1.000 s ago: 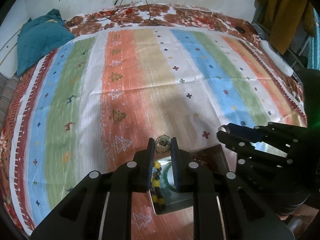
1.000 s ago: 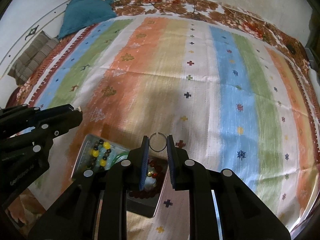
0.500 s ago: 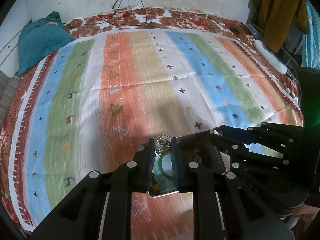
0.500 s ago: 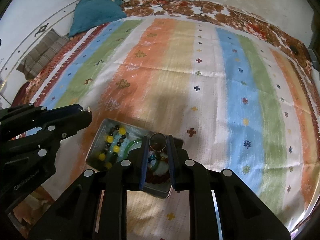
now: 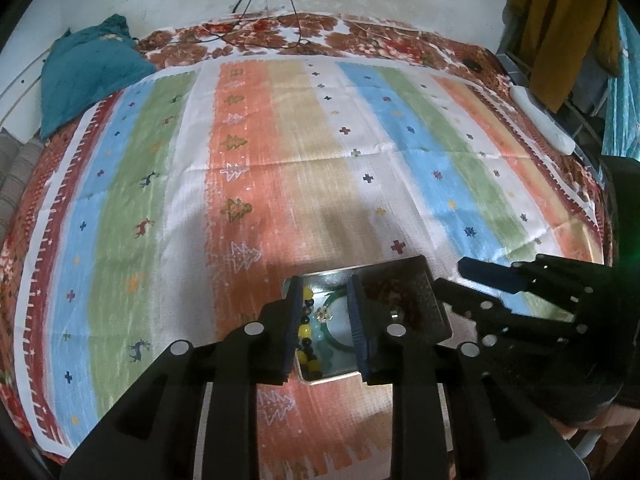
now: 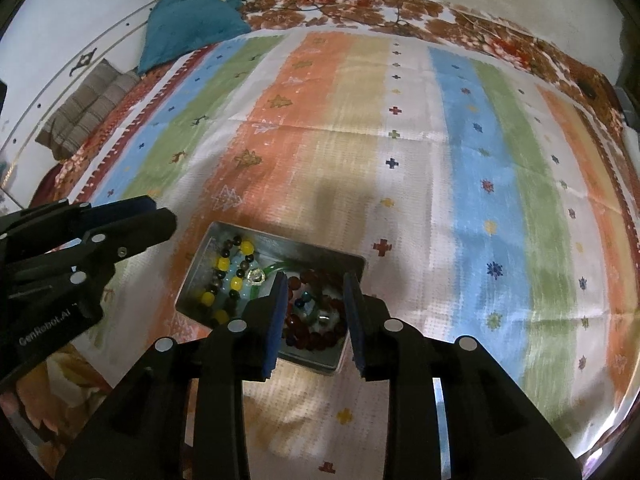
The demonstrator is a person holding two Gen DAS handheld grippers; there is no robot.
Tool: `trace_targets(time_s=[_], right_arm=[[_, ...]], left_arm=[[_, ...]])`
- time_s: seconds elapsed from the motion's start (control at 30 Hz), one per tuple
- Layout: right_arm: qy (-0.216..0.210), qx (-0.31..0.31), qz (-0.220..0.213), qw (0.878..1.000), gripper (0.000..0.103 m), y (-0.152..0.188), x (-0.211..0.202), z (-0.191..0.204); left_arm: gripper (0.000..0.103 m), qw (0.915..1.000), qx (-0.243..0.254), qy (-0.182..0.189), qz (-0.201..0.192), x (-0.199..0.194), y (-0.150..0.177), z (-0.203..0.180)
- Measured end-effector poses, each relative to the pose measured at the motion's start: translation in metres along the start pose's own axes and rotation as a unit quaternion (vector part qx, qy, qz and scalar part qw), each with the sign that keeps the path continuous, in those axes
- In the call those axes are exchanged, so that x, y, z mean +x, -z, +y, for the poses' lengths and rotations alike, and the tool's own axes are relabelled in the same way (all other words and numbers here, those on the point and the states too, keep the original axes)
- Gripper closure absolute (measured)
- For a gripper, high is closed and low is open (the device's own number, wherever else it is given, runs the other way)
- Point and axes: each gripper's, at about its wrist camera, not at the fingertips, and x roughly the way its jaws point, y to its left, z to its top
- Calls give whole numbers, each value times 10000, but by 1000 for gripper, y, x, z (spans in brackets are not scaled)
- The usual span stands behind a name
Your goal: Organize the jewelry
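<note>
A shallow metal tin (image 6: 224,236) lies on the striped cloth, also in the left wrist view (image 5: 424,268). It holds a yellow and dark bead string (image 6: 224,276), a green bangle (image 5: 340,308), a dark red bead bracelet (image 6: 316,336), a small clear ornament (image 6: 256,276) and a thin ring (image 6: 324,316). My left gripper (image 5: 324,312) is open and empty over the tin's left half. My right gripper (image 6: 314,304) is open and empty over the tin's right half.
The striped cloth (image 5: 320,160) covers a bed. A teal pillow (image 5: 88,72) lies at the far left, striped cushions (image 6: 88,104) beside it. Cables (image 5: 264,36) trail at the far edge. A yellow garment (image 5: 560,20) hangs at the right.
Both grippers moved over the tin and opened. The ornament from the left gripper and the ring from the right gripper now lie in the tin.
</note>
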Motion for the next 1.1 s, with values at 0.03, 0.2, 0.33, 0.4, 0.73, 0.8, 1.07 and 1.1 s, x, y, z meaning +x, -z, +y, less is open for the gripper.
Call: trace_targets(time_s=[0.03, 0.2, 0.33, 0.4, 0.73, 0.8, 1.07, 1.1], right_arm=[[10, 13, -10, 10000, 71, 1, -1, -1], [101, -47, -69, 9999, 62, 9, -12, -4], [106, -74, -143, 9998, 57, 16, -20, -4], [111, -100, -221, 9996, 54, 20, -26, -3], [4, -105, -445, 9990, 45, 35, -46, -6], [96, -127, -502, 9986, 43, 37, -49, -5], [61, -76, -749, 9971, 28, 43, -64, -8], [72, -82, -759, 9971, 25, 44, -65, -8]], left_arm=[[79, 10000, -10, 1, 0, -1, 1, 1], [70, 10000, 3, 78, -12, -8, 8, 1], [61, 9998, 121, 152, -26, -15, 18, -2], [55, 9997, 152, 187, -42, -19, 22, -3], [43, 9990, 208, 364, -163, -36, 40, -2], [39, 9988, 239, 385, -203, -39, 43, -4], [27, 9980, 407, 387, -292, -48, 52, -10], [26, 9979, 424, 373, -305, -49, 53, -10]])
